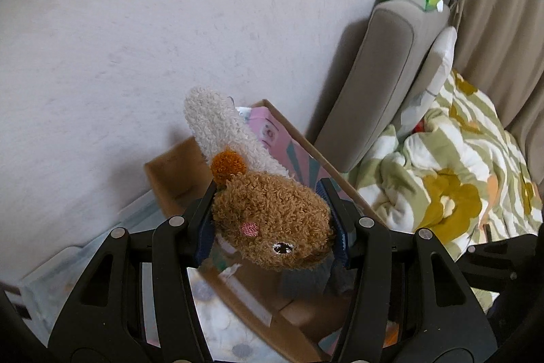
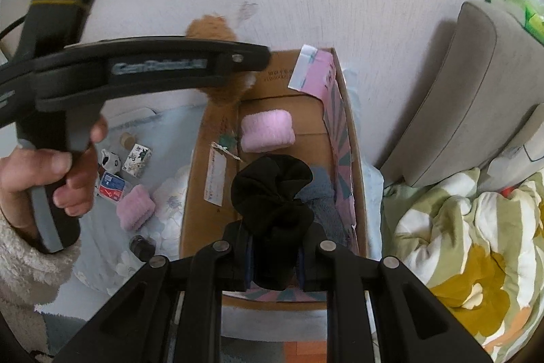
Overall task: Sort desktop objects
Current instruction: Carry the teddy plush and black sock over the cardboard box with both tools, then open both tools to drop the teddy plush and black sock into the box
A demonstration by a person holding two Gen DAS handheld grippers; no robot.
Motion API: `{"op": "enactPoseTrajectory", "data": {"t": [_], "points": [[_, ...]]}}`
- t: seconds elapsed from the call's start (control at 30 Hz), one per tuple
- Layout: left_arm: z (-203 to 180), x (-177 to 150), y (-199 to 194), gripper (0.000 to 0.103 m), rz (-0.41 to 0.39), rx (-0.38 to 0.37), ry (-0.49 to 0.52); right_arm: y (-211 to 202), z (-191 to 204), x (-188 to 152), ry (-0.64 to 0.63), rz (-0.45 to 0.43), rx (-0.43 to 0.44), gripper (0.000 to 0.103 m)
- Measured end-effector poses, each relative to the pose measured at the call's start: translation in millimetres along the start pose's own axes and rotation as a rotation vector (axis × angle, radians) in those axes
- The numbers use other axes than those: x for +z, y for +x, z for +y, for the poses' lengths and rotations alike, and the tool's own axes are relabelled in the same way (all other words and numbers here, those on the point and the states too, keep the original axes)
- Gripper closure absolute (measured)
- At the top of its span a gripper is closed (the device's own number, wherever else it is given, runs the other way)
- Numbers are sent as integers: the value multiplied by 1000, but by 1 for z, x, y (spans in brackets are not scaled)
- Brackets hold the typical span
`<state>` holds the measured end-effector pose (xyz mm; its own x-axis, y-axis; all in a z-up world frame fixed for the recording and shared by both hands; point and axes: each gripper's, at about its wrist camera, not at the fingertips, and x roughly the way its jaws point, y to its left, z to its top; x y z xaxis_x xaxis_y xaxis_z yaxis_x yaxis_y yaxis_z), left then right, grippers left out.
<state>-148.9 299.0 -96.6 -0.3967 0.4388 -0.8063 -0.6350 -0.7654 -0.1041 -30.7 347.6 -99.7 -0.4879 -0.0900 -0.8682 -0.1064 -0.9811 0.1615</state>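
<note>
Left wrist view: the left claw (image 1: 272, 220) clamps a brown plush sock (image 1: 272, 220) mid-frame, hiding the cardboard box (image 2: 217, 138) beneath. The right claw (image 2: 275, 264) pinches a black sock (image 2: 272, 203) over the box, its toe unseen.

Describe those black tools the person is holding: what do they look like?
Each gripper is matte black plastic with jointed linkage bars and round silver rivets; the left gripper has dark blue-padded fingers. Seen from the right gripper, the left one shows a grey-edged handle, silvery lettering, a yellow band. The hand is bare, with a fluffy cream sleeve.

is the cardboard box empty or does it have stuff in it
Not empty: the cardboard box holds a pink roll and a grey cloth.
</note>
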Motion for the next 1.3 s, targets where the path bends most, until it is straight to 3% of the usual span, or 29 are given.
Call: {"op": "enactPoseTrajectory", "data": {"t": [0.47,0.53,0.57,0.63,0.7,0.8,1.3], "points": [[6,-2,55,49,93,12,-30,32,-1,5,8,48,55,86],[11,-2,57,38,95,-2,-60,35,-3,6,23,52,53,83],[15,-1,57,23,96,-13,-81,36,-4,7,28,52,58,79],[20,1,55,1,88,4,-107,38,-6,8,38,53,63,59],[25,4,49,0,68,17,-124,36,-6,10,41,45,49,51],[33,9,41,0,67,31,-139,30,-6,11,41,24,40,48],[76,7,-53,0,-48,104,-162,-8,10,18,58,-73,-30,48]]}}
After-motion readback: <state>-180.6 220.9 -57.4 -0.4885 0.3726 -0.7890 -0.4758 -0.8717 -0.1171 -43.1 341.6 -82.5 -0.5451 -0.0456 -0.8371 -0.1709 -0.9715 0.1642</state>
